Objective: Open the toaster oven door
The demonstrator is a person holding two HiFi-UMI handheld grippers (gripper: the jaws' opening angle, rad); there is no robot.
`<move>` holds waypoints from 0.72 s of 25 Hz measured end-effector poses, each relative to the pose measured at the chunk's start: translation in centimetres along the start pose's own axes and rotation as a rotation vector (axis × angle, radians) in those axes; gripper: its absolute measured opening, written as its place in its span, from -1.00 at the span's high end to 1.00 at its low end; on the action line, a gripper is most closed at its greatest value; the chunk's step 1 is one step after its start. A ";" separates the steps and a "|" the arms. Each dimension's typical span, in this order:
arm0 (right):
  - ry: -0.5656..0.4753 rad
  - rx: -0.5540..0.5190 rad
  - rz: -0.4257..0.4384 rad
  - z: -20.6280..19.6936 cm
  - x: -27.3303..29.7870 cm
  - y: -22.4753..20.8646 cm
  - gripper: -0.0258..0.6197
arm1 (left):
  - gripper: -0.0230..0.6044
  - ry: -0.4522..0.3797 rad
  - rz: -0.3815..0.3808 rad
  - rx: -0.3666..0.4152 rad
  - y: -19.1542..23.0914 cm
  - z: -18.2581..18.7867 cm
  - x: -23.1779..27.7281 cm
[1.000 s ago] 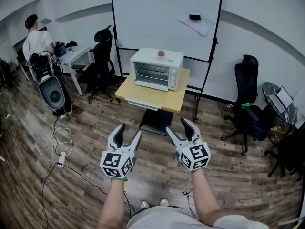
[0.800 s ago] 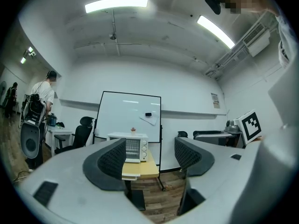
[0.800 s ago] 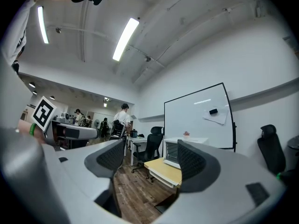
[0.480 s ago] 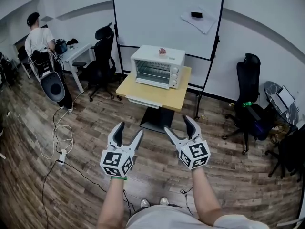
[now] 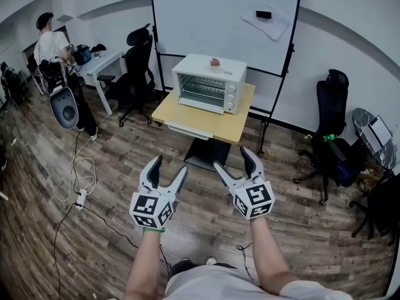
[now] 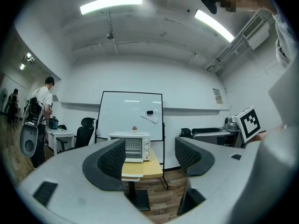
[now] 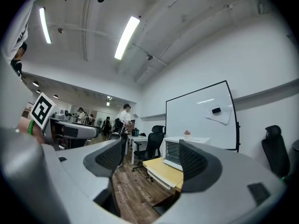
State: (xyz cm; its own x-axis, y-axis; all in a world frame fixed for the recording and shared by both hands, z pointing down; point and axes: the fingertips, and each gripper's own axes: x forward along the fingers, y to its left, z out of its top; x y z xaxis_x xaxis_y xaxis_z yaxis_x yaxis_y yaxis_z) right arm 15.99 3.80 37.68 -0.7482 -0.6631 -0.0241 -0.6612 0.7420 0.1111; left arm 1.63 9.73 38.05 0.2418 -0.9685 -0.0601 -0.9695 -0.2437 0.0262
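A white toaster oven (image 5: 209, 83) with its glass door closed stands on a small light-wood table (image 5: 212, 122) in front of a whiteboard (image 5: 222, 17). A small pink object (image 5: 215, 62) rests on its top. Both grippers hover well short of the table, over the wooden floor. My left gripper (image 5: 167, 169) is open and empty; its view frames the oven (image 6: 135, 146) between the jaws. My right gripper (image 5: 232, 162) is open too, nothing between its fingers; the oven (image 7: 175, 153) shows partly behind its right jaw.
Black office chairs stand left (image 5: 132, 67) and right (image 5: 331, 117) of the table. A person (image 5: 53, 49) stands by a white desk (image 5: 103, 64) at far left. Cables (image 5: 75, 180) trail across the wood floor. The whiteboard's stand legs flank the table.
The view has drifted slightly nearer the table, and the oven sits a little lower and to the right in the head view. Both grippers stay open in much the same pose.
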 end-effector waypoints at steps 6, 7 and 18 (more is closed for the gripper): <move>0.005 0.002 0.027 -0.9 1.8 -1.5 -0.23 | -0.05 0.019 0.016 -0.002 0.2 -1.3 2.0; 0.007 0.002 0.029 -1.1 2.2 -1.8 -0.23 | -0.05 0.020 0.019 -0.005 0.4 -1.4 2.5; 0.017 -0.009 -0.008 -3.1 10.6 -5.2 -0.24 | -0.05 0.016 -0.005 -0.013 6.7 -3.3 9.9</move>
State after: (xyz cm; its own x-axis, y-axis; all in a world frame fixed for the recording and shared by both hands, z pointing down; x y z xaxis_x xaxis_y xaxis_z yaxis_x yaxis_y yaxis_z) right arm 11.68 -7.38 39.90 -0.7419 -0.6704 -0.0077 -0.6663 0.7359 0.1201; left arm -2.32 -1.67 40.97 0.2477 -0.9678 -0.0445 -0.9676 -0.2494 0.0389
